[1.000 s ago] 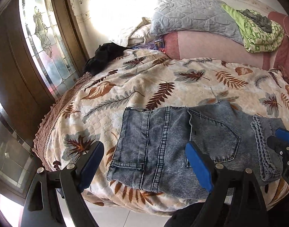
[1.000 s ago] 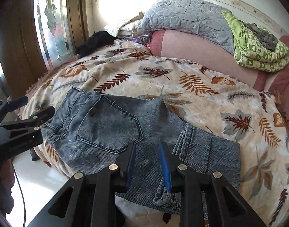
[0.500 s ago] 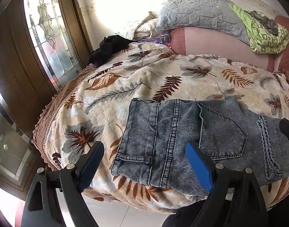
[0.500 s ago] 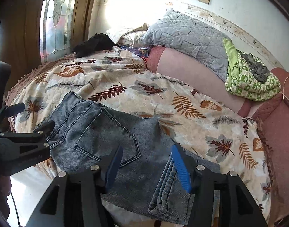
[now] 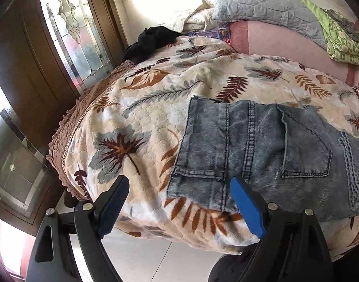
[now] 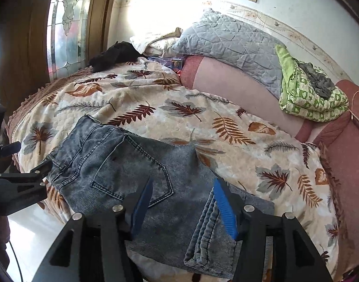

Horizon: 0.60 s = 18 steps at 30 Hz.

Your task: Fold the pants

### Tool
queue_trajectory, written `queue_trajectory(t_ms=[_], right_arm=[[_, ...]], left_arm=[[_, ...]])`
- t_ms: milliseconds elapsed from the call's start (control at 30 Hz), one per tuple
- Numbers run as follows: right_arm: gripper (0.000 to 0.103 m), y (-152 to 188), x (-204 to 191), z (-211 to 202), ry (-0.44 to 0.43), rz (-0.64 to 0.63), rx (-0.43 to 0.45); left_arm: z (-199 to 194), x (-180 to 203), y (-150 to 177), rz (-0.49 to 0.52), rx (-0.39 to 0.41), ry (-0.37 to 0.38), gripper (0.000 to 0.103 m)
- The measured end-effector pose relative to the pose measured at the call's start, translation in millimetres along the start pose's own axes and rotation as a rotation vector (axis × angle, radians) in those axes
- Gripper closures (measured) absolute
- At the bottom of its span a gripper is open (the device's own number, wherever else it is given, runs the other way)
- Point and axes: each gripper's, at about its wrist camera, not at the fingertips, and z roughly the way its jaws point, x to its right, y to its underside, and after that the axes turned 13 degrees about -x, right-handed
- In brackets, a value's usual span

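The folded blue denim pants [image 5: 261, 150] lie flat on the leaf-print bedspread [image 5: 156, 108] near the bed's front edge, back pocket up. In the right wrist view the pants [image 6: 132, 164] show their folded leg hems at the lower right. My left gripper [image 5: 179, 202] is open and empty, held off the front edge by the pants' waistband corner. My right gripper [image 6: 183, 202] is open and empty, just above the pants near the hems. The left gripper also shows at the left edge of the right wrist view [image 6: 22, 178].
A grey quilted pillow [image 6: 231, 44], a green folded blanket [image 6: 313, 94] and a black garment [image 6: 113, 55] sit at the back of the bed. A wooden door with stained glass [image 5: 69, 35] stands at the left. White tile floor [image 5: 144, 258] lies below the bed edge.
My right gripper has opened, let go of the pants' hems and drawn back upward. My left gripper has pulled back to the left, staying open. The pants lie still.
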Motion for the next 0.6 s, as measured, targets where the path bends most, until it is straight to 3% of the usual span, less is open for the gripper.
queue_trajectory(t_ms=[200, 400, 600], right_arm=[[0.045, 8.8, 5.4, 20.0, -0.087, 0.018, -0.050], [0.045, 21.8, 11.9, 42.7, -0.234, 0.073, -0.109], [0.045, 27.0, 14.6, 48.7, -0.235, 0.092, -0.119]], left_arm=[[23.4, -37.8, 10.2, -0.068, -0.083, -0.030, 0.015], [35.6, -66.5, 10.8, -0.157, -0.140, 0.022, 0.015], [37.8, -63.1, 8.5, -0.176, -0.163, 0.095, 0.015]])
